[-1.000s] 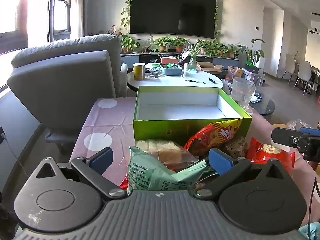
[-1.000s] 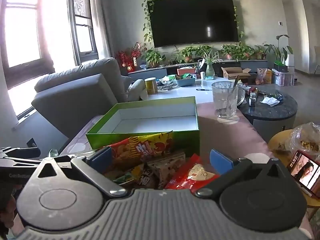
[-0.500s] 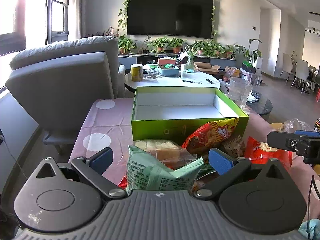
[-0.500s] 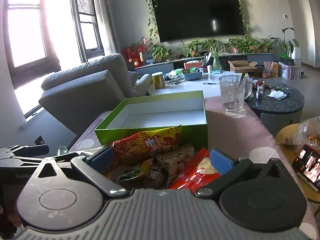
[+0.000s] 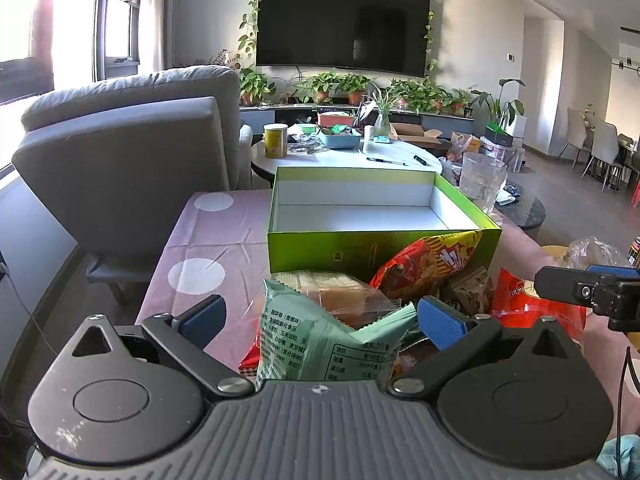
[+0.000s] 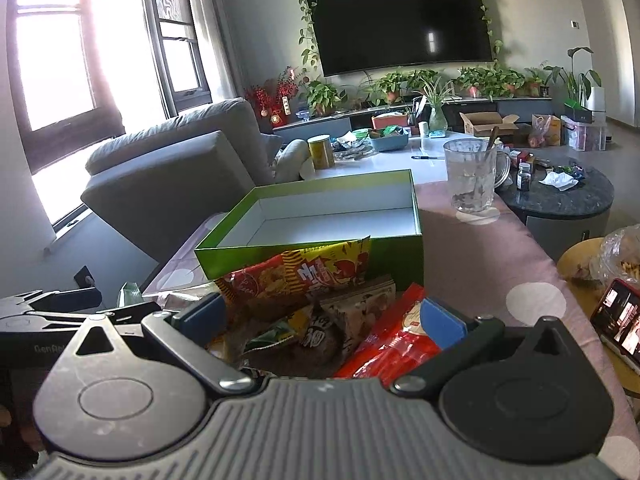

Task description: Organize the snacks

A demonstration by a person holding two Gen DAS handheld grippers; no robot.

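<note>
An empty green box (image 5: 380,250) with a white inside stands on the pink dotted cloth. A heap of snacks lies in front of it. My left gripper (image 5: 320,320) is open around a pale green packet (image 5: 320,344), with its left pad clear of it. Behind that lie a clear-wrapped cake (image 5: 332,292) and a red-yellow chips bag (image 5: 424,264). My right gripper (image 6: 320,320) is open over a brown packet (image 6: 352,316) and a red packet (image 6: 392,344). The chips bag (image 6: 296,276) leans on the box (image 6: 400,260).
A glass mug (image 6: 474,180) stands on the cloth right of the box. At the left is a grey armchair (image 5: 120,160). A phone (image 6: 616,320) and a yellow plate (image 6: 576,264) holding a plastic bag lie at the right. A cluttered white table (image 5: 348,158) stands beyond.
The right wrist view has tilted a little, so the box and mug sit slightly further right in it. The snacks, the box and both pairs of jaws look unchanged.
</note>
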